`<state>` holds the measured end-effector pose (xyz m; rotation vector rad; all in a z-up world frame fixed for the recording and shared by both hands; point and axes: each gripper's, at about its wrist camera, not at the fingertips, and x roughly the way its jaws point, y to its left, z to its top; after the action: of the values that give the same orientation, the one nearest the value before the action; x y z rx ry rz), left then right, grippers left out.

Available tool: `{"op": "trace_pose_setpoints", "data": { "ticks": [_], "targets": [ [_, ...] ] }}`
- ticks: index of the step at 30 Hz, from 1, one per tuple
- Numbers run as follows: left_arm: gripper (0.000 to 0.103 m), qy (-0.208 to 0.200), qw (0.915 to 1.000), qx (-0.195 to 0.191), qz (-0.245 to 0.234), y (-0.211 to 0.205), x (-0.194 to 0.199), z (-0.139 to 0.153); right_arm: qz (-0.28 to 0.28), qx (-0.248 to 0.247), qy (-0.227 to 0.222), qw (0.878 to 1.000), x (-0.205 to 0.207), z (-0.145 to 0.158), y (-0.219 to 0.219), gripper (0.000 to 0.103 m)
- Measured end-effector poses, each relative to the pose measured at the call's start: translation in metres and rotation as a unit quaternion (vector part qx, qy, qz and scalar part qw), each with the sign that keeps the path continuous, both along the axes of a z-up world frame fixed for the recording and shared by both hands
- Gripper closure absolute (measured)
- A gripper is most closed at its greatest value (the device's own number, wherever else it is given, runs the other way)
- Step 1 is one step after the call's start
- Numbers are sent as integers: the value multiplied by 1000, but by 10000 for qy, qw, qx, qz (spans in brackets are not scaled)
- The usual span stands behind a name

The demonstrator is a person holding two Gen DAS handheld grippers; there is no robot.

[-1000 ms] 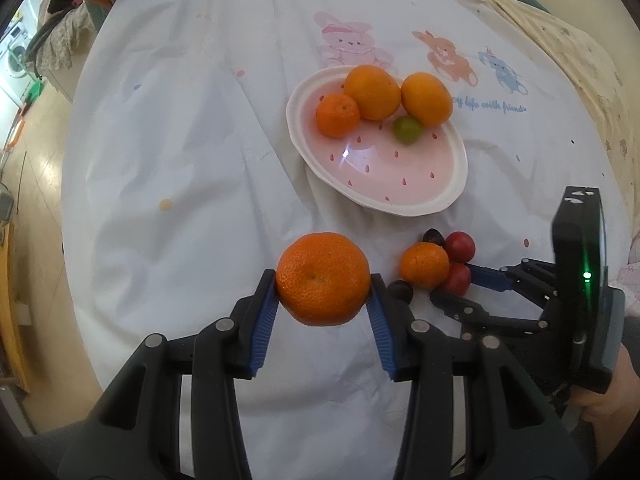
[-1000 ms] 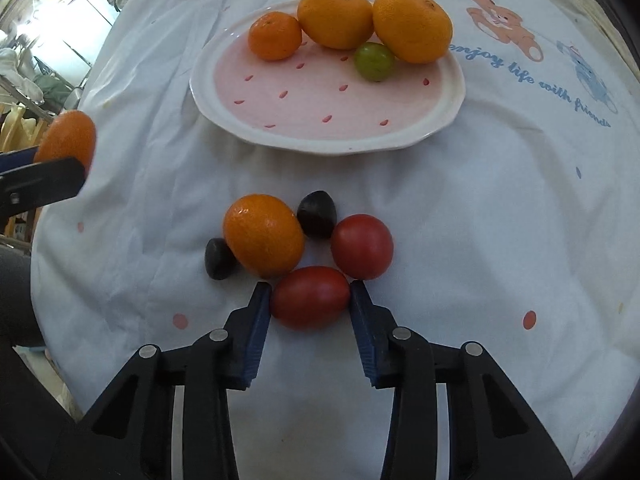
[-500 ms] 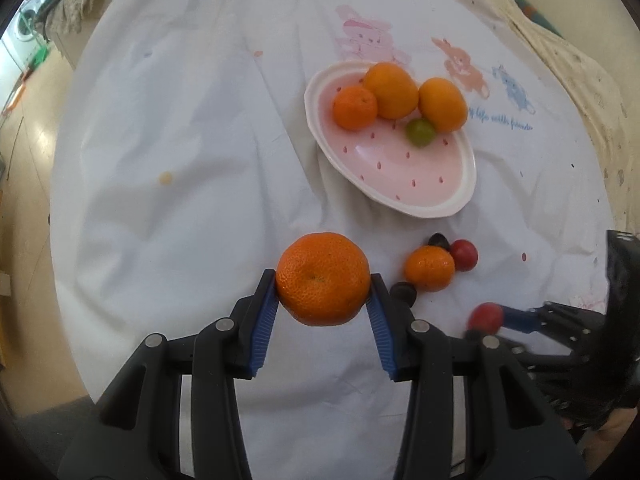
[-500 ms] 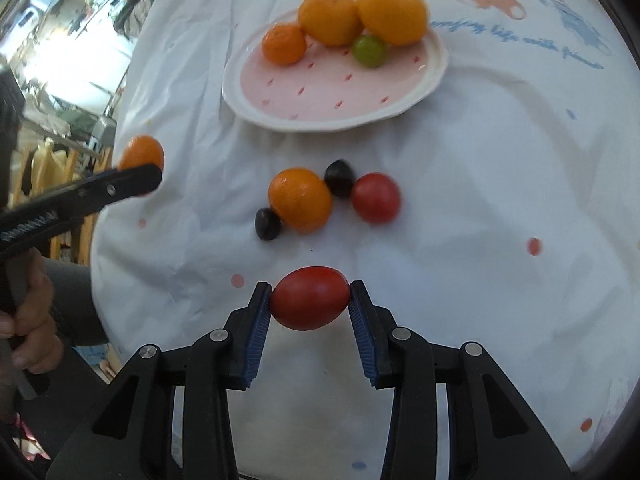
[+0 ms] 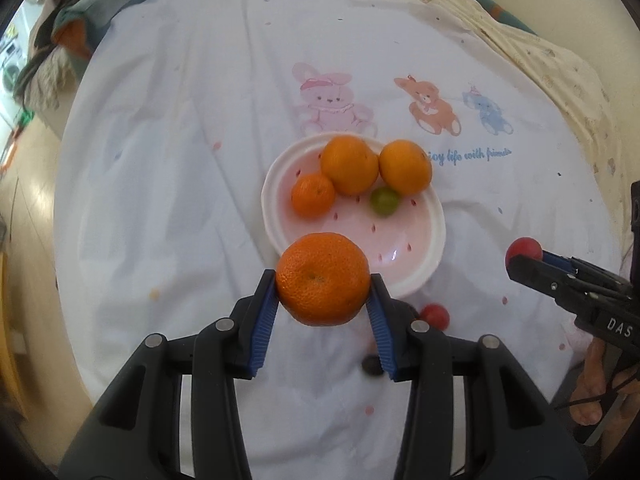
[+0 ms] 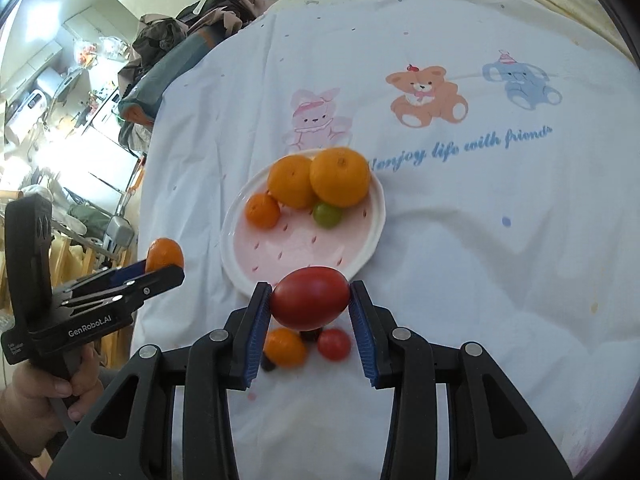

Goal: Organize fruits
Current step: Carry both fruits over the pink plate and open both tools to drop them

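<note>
My left gripper (image 5: 323,304) is shut on a large orange (image 5: 323,278) and holds it in the air in front of the near rim of the pink plate (image 5: 424,276). My right gripper (image 6: 310,312) is shut on a red oval tomato (image 6: 310,298), held above the near rim of the plate (image 6: 232,256). The plate holds three oranges (image 5: 350,164) and a green fruit (image 5: 385,200). On the cloth below lie a small orange (image 6: 284,346), a red tomato (image 6: 334,344) and dark fruits (image 6: 268,366), partly hidden by my grippers.
The table wears a white cloth with cartoon animals (image 6: 428,96). Clothes are piled at its far left edge (image 5: 68,32). The other gripper shows at the right edge of the left wrist view (image 5: 568,280) and at the left of the right wrist view (image 6: 100,300).
Both grippers have risen and swung toward the plate with their fruit. The right one lifted the red tomato off the cloth. The plate now lies straight ahead in both views.
</note>
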<state>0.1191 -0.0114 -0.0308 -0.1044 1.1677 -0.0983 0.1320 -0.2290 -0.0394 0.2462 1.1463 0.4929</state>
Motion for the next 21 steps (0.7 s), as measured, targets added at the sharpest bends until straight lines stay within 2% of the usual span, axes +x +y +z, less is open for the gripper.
{"op": "trace_pose_setpoints", "data": {
  "ticks": [11,17,21],
  "targets": [
    [63,75,9994,263,-221,-19,40,-29,126,-391,53,9991,48,-27,4,62],
    [63,189,9990,316,-253,-22,47,-50,242,-551,141,9981,60,-47,15,62],
    [63,144,9979,551,-292,-24,48,-55,191,-522,203,9982,58,-53,15,62]
  ]
}}
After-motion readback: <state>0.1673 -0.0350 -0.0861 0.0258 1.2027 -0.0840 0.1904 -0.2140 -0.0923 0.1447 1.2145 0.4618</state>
